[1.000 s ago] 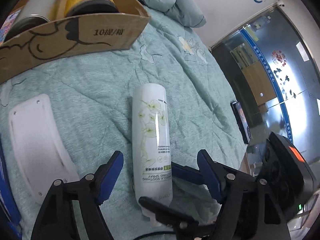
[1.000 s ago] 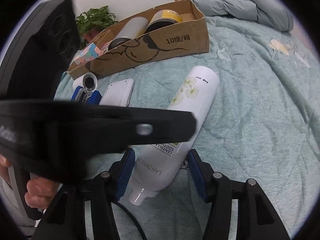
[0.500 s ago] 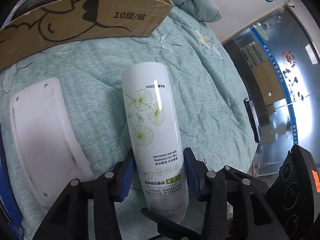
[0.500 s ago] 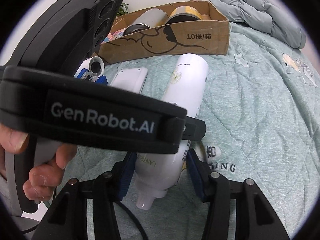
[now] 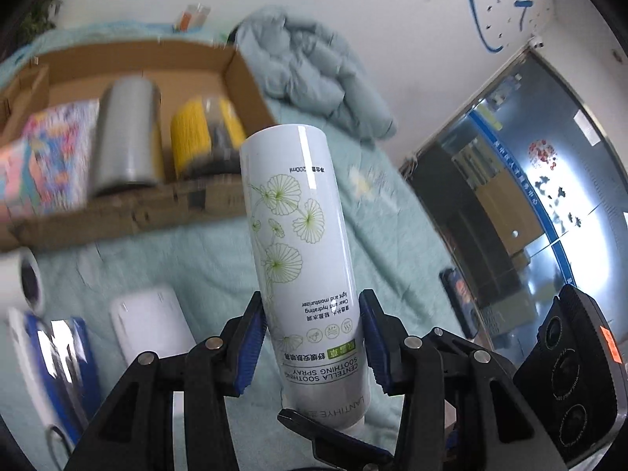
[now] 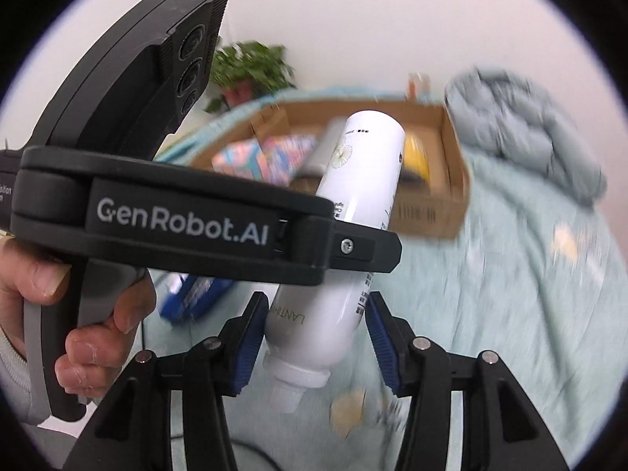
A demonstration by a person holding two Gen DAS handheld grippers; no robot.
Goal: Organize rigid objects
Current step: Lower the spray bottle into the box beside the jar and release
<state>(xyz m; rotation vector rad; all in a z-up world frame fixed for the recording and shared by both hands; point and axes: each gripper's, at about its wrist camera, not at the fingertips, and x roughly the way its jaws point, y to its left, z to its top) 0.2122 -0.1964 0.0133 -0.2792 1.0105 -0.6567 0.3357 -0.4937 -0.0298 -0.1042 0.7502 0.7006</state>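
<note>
White spray bottle [image 5: 298, 243], flat on the bed [image 5: 392, 235] a second earlier, now hung lifted, grasped by both left claw [image 5: 310, 337] and right claw [image 6: 314, 329], tilted toward the cardboard box [image 5: 243, 78], ready for boxing.

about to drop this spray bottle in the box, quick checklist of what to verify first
1. Left gripper pads against the spray bottle: ok.
2. Right gripper pads against its neck end: cannot tell, a gap shows on one side.
3. Bottle clear of the bedspread: ok.
4. Free room in the cardboard box beside the silver can and yellow jar: cannot tell, blurred.
5. Path to the box clear: ok.
</note>
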